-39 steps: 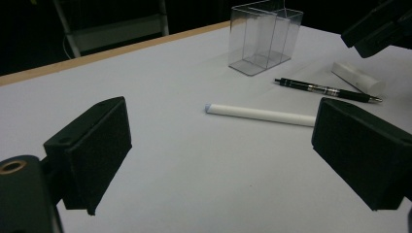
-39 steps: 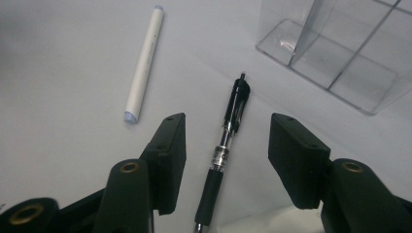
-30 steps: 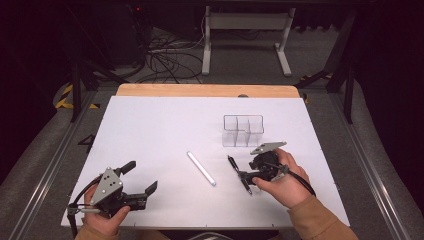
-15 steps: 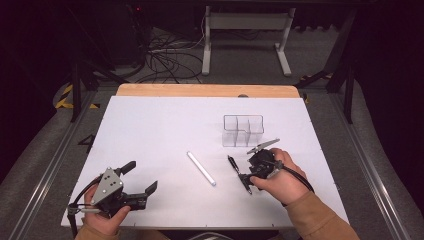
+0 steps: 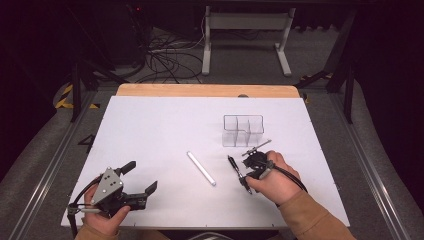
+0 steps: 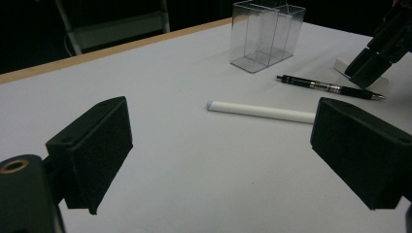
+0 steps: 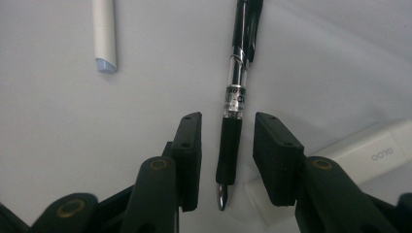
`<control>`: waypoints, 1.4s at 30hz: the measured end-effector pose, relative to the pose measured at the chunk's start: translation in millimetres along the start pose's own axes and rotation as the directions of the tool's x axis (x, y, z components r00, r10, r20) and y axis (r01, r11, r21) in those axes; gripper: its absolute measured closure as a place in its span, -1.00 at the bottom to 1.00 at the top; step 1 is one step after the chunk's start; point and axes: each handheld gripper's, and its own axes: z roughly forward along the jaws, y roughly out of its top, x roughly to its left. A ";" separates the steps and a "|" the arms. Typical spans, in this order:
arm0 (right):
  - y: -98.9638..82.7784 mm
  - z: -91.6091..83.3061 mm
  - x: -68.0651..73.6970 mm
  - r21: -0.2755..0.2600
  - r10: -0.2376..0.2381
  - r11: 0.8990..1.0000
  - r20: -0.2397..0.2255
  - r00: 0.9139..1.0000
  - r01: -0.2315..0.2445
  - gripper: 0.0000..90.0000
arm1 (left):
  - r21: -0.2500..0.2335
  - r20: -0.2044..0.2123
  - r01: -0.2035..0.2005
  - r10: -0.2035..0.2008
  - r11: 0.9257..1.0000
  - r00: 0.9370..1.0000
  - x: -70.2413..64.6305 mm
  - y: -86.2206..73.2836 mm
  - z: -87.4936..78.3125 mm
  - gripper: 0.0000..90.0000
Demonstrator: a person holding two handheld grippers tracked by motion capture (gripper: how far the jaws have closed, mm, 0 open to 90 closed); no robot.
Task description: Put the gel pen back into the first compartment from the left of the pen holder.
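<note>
Black and slim, the pen (image 5: pixel 238 173) lies on the white table (image 5: pixel 165 125) in the high view, just left of the right gripper (image 5: pixel 252 167), which the right hand (image 5: pixel 272 176) holds low over it. A white stick (image 5: pixel 201 168) lies further left, well apart from the pen. A clear box (image 5: pixel 243 130) with compartments stands just beyond the gripper, on the far side. Near the table's near left corner the left hand (image 5: pixel 100 212) holds the left gripper (image 5: pixel 141 178) with its jaws wide apart and nothing between them.

In the left gripper view the left gripper (image 6: pixel 221 155) has its two black jaws standing far apart over bare table. Beyond them lies the white stick (image 6: pixel 261 111), then the pen (image 6: pixel 330 87), with the clear box (image 6: pixel 267 34) farther off. The right gripper (image 6: pixel 376 56) comes down at the right edge, by the pen's tip end, over a white block (image 6: pixel 342 63).

In the right gripper view the pen (image 7: pixel 238 92) runs straight away from the camera, its rubber grip and tip lying between the two jaws of the right gripper (image 7: pixel 227 155). The jaws have just been closing in on it, yet a narrow gap shows on each side, so the pads do not press it. The white stick (image 7: pixel 105 34) lies to the far left, and a white block (image 7: pixel 369 155) sits at the right, beside the right jaw.
</note>
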 end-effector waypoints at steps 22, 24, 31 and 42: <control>0.3 18.8 10.9 0.061 -0.006 0.998 0.107 0.994 -0.001 0.75 | 0.000 -0.006 0.005 -0.005 1.000 1.000 -0.4 0.0 -0.2 -0.80; 0.5 19.0 11.2 0.061 -0.004 0.998 0.111 0.994 -0.003 0.76 | 0.000 -0.005 0.002 -0.002 1.000 1.000 -0.3 0.1 0.0 -0.80; 1.1 19.6 14.7 0.064 0.015 0.998 0.136 0.991 -0.024 0.77 | 0.002 -0.003 0.001 -0.001 1.000 1.000 -0.6 0.0 0.3 -0.80; 0.7 18.0 12.5 0.054 0.051 0.997 0.116 0.992 -0.058 0.78 | 0.010 0.012 0.012 -0.012 1.000 1.000 0.2 -0.3 3.3 -0.80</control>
